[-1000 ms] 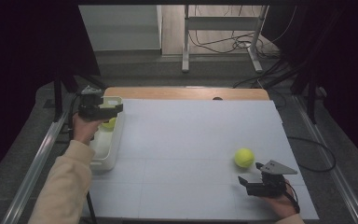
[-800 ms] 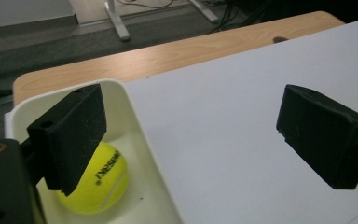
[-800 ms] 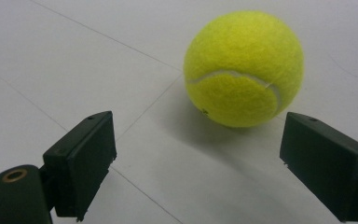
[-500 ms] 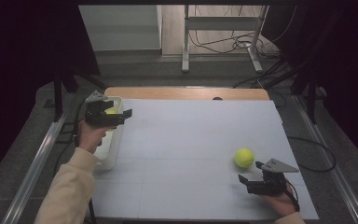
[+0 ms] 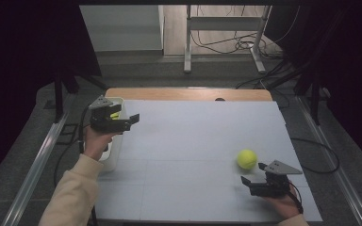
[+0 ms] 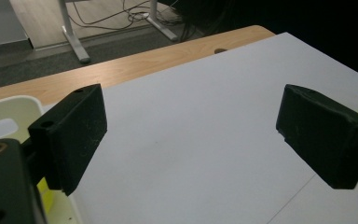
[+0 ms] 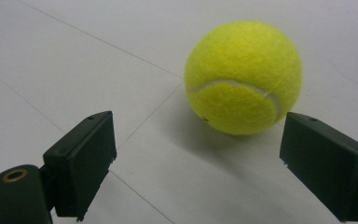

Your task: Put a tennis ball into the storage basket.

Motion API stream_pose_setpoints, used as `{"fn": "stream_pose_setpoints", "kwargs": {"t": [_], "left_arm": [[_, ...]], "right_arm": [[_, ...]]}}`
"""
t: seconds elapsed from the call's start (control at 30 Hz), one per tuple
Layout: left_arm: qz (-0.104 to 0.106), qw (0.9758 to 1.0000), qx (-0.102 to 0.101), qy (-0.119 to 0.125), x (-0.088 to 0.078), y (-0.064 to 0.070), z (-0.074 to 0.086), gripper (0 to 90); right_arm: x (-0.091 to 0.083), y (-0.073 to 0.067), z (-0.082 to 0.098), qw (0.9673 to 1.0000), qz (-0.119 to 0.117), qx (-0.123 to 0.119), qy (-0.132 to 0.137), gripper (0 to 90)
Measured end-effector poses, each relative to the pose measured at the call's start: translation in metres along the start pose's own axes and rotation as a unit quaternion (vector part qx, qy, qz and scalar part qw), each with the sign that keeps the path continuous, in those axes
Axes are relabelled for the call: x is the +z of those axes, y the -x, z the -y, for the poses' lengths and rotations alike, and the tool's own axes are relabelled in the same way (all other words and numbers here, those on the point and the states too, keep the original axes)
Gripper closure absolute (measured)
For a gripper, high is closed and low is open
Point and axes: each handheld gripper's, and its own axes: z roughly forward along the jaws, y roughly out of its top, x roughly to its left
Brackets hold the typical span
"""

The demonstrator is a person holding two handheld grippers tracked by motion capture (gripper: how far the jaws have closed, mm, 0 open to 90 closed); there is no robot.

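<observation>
White surface [image 5: 193, 141] on wooden table, dark room, cables on floor behind. Right hand-held gripper [image 5: 253, 181] low on surface, jaws apart, nothing between them; tennis ball [image 5: 247, 159] just ahead of its tips, resting on surface, not touched. Left hand-held gripper [image 5: 131, 120] raised, jaws apart, empty; white bin [image 5: 109, 157] directly under and beside it, yellow-green ball [image 5: 115, 115] inside.

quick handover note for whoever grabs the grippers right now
Left gripper: open, empty, held beside the white bin at the table's left edge.
Right gripper: open, empty, jaws just short of the tennis ball on the white table, not touching it.
Done: something yellow-green, apparently a ball, lies in the bin.
Left: grasp the tennis ball on the table, probably for the bin.
</observation>
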Motion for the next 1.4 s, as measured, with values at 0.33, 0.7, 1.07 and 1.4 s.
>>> {"fn": "stream_pose_setpoints", "kwargs": {"t": [0.33,0.7,1.07,1.4], "left_arm": [[0.012,0.9998,0.01,0.008,0.007,0.018,0.001,10.0],[0.046,0.9984,0.034,0.001,0.016,0.04,0.002,9.9],[0.066,0.9973,0.029,-0.015,0.031,0.049,0.012,9.8],[0.092,0.9943,0.041,-0.033,0.048,0.064,0.019,9.7]], "right_arm": [[-0.001,-0.001,0.001,1.0,-0.001,-0.004,0.0,11.1],[-0.005,-0.003,0.002,0.9999,0.0,-0.01,0.006,11.1],[-0.005,-0.004,0.003,0.9999,-0.004,-0.01,0.009,11.1],[-0.006,-0.003,0.003,0.9999,-0.002,-0.01,0.008,11.1]]}}
